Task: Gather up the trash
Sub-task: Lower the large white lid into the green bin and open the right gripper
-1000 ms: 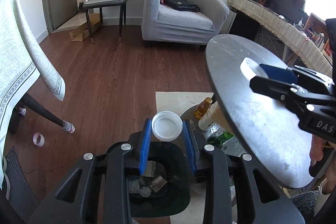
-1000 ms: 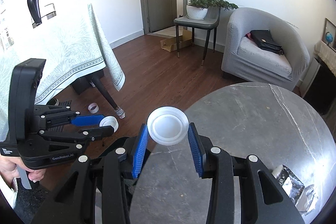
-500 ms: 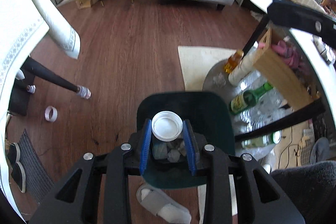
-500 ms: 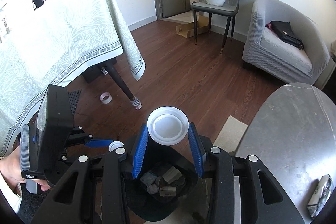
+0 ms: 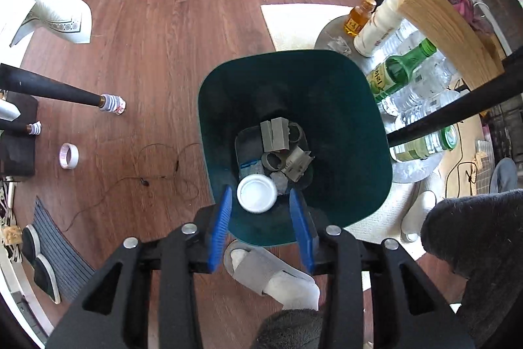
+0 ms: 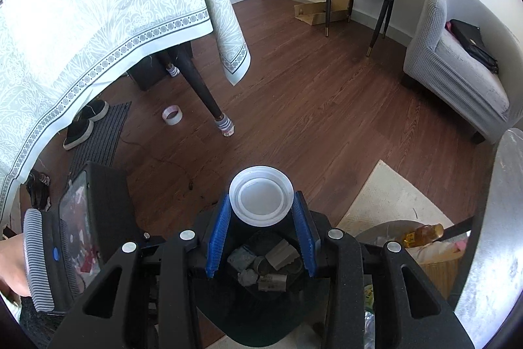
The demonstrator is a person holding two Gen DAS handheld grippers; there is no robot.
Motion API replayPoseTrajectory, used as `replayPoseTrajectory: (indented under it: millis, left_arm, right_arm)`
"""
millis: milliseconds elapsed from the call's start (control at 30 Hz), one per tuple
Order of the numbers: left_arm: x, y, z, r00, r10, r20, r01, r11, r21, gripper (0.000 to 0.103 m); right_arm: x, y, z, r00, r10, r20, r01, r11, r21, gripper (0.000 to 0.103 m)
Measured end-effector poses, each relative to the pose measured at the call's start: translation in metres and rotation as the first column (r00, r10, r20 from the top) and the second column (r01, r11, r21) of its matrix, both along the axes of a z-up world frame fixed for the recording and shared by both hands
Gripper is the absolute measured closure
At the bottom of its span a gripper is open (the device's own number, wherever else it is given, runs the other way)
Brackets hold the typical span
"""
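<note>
The left gripper (image 5: 260,201) points almost straight down over the dark green bin (image 5: 359,126) on the wooden floor (image 5: 163,38). Its jaws have just been opening and now stand partly apart. A white lid (image 5: 257,193) shows between the blue pads, with a clear gap to the right pad and only a thin one to the left, so the pads no longer press on it. The lid appears over the bin's mouth, above the scraps of cardboard and paper tubes (image 5: 281,149) lying at the bottom.

The right gripper (image 6: 260,208) is tilted down over the same bin (image 6: 255,326), seen here from its near edge. Its jaws are partly apart and clamped on a second white lid (image 6: 260,200), whose rim sits against both blue pads near their tips. This lid is held above the bin's far rim, with the trash visible below and behind it.

A roll of tape (image 5: 69,155) lies on the floor well apart from the bin, beside a desk leg (image 5: 49,89). Bottles (image 5: 402,67) lie just right of the bin.
</note>
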State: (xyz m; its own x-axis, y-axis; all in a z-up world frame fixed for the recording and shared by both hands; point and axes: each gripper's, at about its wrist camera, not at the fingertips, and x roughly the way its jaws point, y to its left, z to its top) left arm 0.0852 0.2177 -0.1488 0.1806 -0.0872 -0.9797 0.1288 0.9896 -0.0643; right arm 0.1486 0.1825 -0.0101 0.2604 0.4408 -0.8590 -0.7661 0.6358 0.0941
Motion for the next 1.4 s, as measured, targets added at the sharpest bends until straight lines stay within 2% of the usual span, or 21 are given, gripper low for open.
replayPoseTrajectory:
  millis: [367, 500, 700, 967, 1067, 1200, 1333, 1400]
  left_arm:
    - [-0.013, 0.021, 0.011, 1.0, 0.007, 0.013, -0.006, 0.999, -0.036, 0.063]
    - [-0.016, 0.035, 0.017, 0.999, 0.043, 0.026, -0.042, 0.998, -0.047, 0.067]
    - [-0.02, 0.053, 0.031, 0.992, 0.105, 0.069, -0.1, 0.992, -0.072, 0.073]
    - [-0.018, 0.061, 0.052, 0.979, 0.136, 0.15, -0.124, 0.988, -0.088, 0.078]
    - [-0.017, 0.064, 0.063, 0.969, 0.162, 0.188, -0.145, 0.984, -0.101, 0.081]
    - [-0.015, 0.071, 0.078, 0.942, 0.215, 0.257, -0.19, 0.975, -0.117, 0.082]
    - [-0.014, 0.077, 0.097, 0.902, 0.276, 0.332, -0.243, 0.96, -0.14, 0.082]
    - [-0.014, 0.077, 0.105, 0.878, 0.306, 0.367, -0.268, 0.951, -0.152, 0.082]
  right_arm:
    - [0.013, 0.014, -0.029, 0.998, -0.048, -0.039, 0.047, 0.998, -0.04, 0.064]
    - [0.014, 0.022, -0.043, 0.997, -0.046, -0.064, 0.042, 0.997, -0.065, 0.064]
    - [0.015, 0.029, -0.069, 0.993, -0.051, -0.11, 0.038, 0.993, -0.116, 0.064]
    - [0.012, 0.031, -0.101, 0.985, -0.044, -0.164, 0.011, 0.98, -0.197, 0.064]
    - [0.009, 0.031, -0.112, 0.982, -0.041, -0.183, -0.002, 0.974, -0.229, 0.064]
    - [0.003, 0.031, -0.127, 0.978, -0.025, -0.206, -0.034, 0.961, -0.274, 0.064]
    - [-0.003, 0.03, -0.139, 0.977, -0.015, -0.214, -0.055, 0.946, -0.319, 0.064]
    - [-0.006, 0.03, -0.145, 0.974, -0.014, -0.225, -0.064, 0.939, -0.338, 0.057]
